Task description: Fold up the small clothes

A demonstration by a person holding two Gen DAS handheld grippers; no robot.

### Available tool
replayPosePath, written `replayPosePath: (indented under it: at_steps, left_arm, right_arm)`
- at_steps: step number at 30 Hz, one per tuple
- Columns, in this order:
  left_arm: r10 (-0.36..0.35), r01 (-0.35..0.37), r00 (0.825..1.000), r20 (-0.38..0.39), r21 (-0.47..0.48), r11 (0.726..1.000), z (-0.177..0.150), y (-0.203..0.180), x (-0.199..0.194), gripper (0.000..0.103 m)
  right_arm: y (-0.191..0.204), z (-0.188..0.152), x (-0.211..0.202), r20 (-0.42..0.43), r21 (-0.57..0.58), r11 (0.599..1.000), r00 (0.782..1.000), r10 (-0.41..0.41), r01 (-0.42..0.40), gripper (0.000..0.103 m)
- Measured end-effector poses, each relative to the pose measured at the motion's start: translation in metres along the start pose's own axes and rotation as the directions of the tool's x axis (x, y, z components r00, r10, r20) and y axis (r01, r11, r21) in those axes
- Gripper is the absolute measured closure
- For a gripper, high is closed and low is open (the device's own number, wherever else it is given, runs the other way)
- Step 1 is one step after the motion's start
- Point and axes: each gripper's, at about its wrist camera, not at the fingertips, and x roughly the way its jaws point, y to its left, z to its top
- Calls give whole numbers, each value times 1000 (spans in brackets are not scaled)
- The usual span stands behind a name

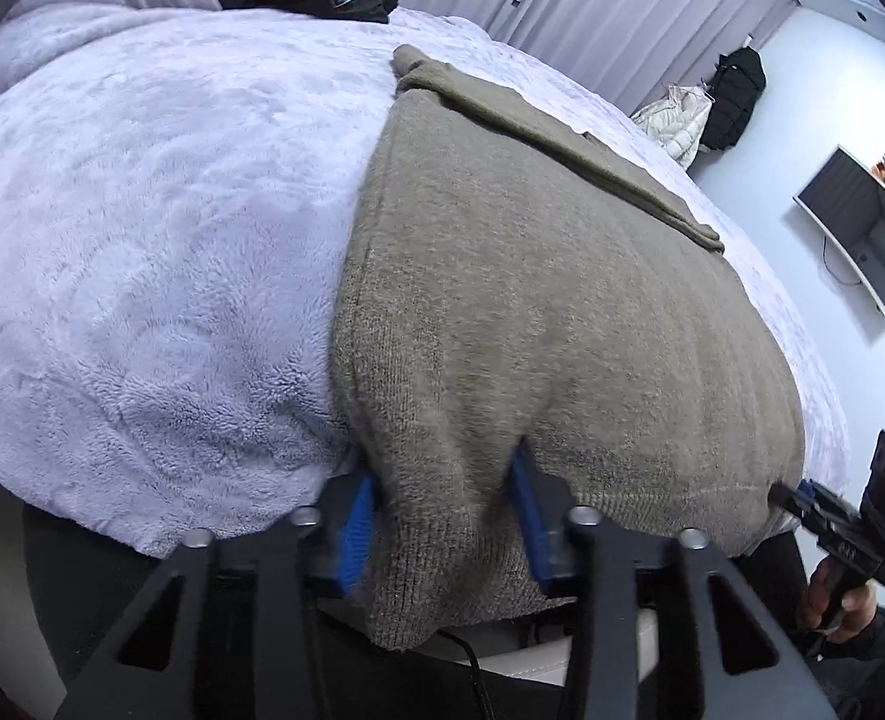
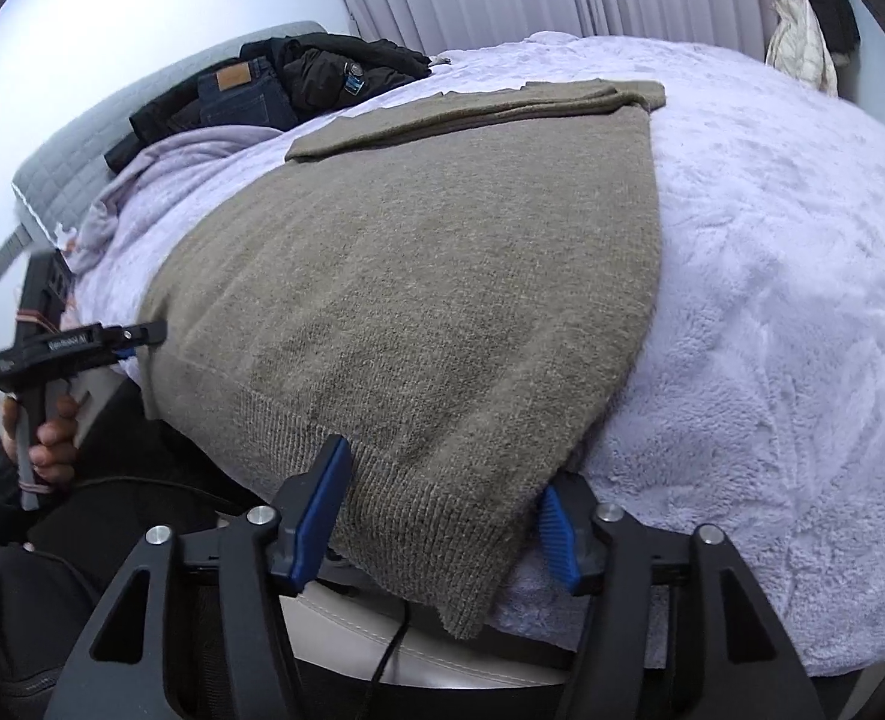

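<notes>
Fleecy lilac blanket (image 1: 142, 252) covered the bed and gave a broad, soft surface for folding; everything else is placed from it. Spread flat on the blanket lay the sweater (image 1: 532, 276), a taupe knit, its ribbed hem hanging over the blanket's near edge and its sleeves (image 2: 472, 105) already folded across the far end, likely so the body could be doubled over next. A heap of dark clothes (image 2: 298, 81) sat at the blanket's far end, well apart from the sweater.

At the blanket's near edge, each hem corner was taken by one tool, which suits lifting the hem evenly. The left hand-held gripper (image 1: 445, 510) had its blue pads pinched on a bunched fold of the hem's left corner. The right hand-held gripper (image 2: 442, 516) straddled the right corner, its left pad against the knit, its right pad beside the hem's edge against the blanket; whether it truly clamped I cannot tell.
</notes>
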Motion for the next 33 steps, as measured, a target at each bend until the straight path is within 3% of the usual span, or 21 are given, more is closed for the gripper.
replayPosePath:
  at_steps: [2, 3, 8, 12, 14, 16, 26, 30, 33]
  left_arm:
    - [16, -16, 1000, 5, 51, 999, -1, -11, -2, 81]
    - [30, -30, 1000, 7, 75, 997, -2, -14, -3, 81]
    - [24, -24, 1000, -8, 52, 998, 0, -9, 3, 81]
    - [33, -33, 999, 1, 85, 996, -1, -16, -2, 92]
    - [33, -33, 999, 5, 88, 996, 0, -18, -4, 92]
    - [24, -25, 1000, 11, 85, 996, 0, -17, -7, 93]
    - [-27, 13, 986, 167, 85, 996, 5, -21, -40, 93]
    - [-41, 14, 967, 250, 106, 994, 23, -35, -54, 93]
    - [-53, 30, 964, 260, 90, 995, 47, -41, -52, 93]
  right_arm:
    - [-3, 1, -4, 8, 16, 1000, 1000, -5, 5, 78]
    - [-7, 1, -7, 14, 30, 999, 1000, 17, -17, 81]
    - [-20, 0, -4, 4, 76, 995, 998, 62, -62, 81]
    - [-16, 0, -3, 2, 63, 997, 999, 43, -43, 81]
    - [-15, 1, -6, 2, 54, 997, 999, 48, -48, 90]
    - [-18, 2, -11, 9, 80, 993, 996, 84, -84, 92]
    - [-24, 24, -43, 85, 135, 969, 976, 199, -209, 93]
    - [-16, 42, -58, 126, 122, 971, 973, 192, -207, 93]
    - [-13, 59, -65, 157, 118, 971, 970, 186, -206, 93]
